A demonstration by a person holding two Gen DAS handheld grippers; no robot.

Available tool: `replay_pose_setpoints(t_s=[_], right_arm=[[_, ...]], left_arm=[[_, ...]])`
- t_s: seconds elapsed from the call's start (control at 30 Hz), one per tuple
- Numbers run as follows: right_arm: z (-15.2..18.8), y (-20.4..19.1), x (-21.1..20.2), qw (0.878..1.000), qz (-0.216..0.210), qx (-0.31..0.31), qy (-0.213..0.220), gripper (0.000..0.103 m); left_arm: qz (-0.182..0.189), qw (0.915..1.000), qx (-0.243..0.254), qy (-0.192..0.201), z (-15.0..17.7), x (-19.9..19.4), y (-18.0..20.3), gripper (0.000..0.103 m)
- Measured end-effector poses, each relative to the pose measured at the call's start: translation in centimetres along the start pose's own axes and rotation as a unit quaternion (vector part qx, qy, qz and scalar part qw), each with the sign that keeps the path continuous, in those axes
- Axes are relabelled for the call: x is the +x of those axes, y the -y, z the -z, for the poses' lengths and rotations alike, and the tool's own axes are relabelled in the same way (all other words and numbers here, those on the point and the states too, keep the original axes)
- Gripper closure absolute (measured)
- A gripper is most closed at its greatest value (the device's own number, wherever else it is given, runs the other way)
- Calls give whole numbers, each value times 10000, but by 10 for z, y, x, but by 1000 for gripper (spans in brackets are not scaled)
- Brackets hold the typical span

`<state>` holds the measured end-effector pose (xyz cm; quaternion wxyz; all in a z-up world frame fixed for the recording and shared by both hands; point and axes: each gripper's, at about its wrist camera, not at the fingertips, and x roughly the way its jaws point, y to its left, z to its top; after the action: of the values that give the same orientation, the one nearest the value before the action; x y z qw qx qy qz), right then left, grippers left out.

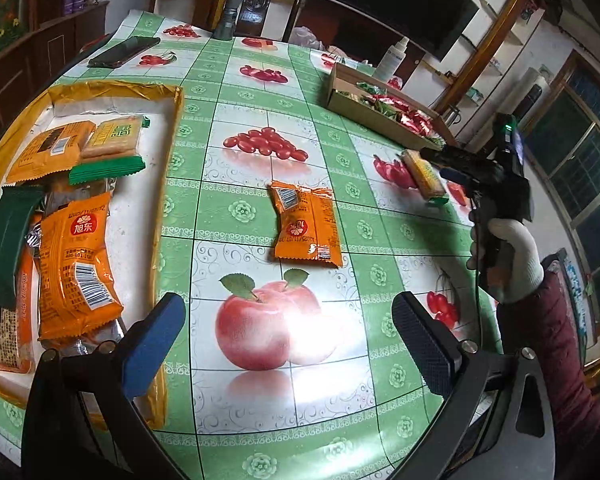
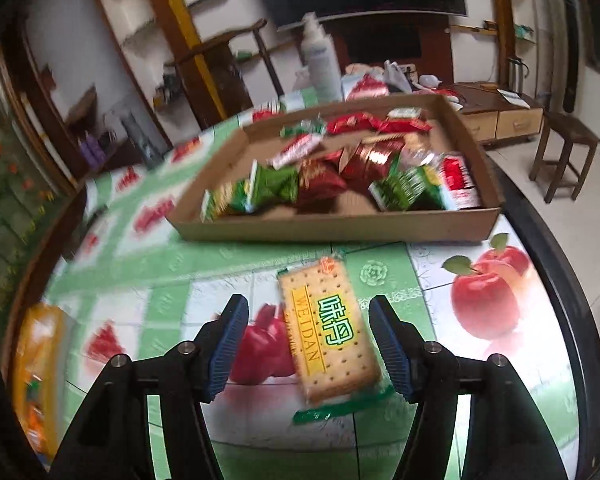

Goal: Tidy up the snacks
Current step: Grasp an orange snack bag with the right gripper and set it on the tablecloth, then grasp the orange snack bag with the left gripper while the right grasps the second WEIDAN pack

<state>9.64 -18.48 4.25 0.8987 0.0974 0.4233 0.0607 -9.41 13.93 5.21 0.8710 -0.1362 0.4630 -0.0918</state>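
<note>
Your right gripper [image 2: 308, 344] straddles the cracker pack [image 2: 328, 332], fingers wide, gripping nothing: close, then lift. Your left gripper [image 1: 288, 344] hangs open, empty, nearer you than the orange pack [image 1: 306, 226].

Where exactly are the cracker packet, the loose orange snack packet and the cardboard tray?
cracker packet [image 2: 327, 330]: right wrist view, on its yellow label.
orange snack packet [image 1: 306, 224]: left wrist view, middle of the wrapper.
cardboard tray [image 2: 332, 226]: right wrist view, its near wall.

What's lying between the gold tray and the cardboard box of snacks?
One orange snack packet lies on the tablecloth between the gold tray and the cardboard box, seen in the left wrist view.
</note>
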Motion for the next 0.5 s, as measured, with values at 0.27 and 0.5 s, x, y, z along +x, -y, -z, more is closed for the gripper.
replay_pose_setpoints(t_s=[0.27, 0.5], right_arm=[[18, -10, 26, 9994, 219, -224, -153, 55], [54, -17, -2, 9984, -530, 13, -213, 55]], left_arm=[[-458, 9986, 252, -15, -9, 11, 9, 0], [-659, 9965, 471, -199, -18, 40, 23, 0]])
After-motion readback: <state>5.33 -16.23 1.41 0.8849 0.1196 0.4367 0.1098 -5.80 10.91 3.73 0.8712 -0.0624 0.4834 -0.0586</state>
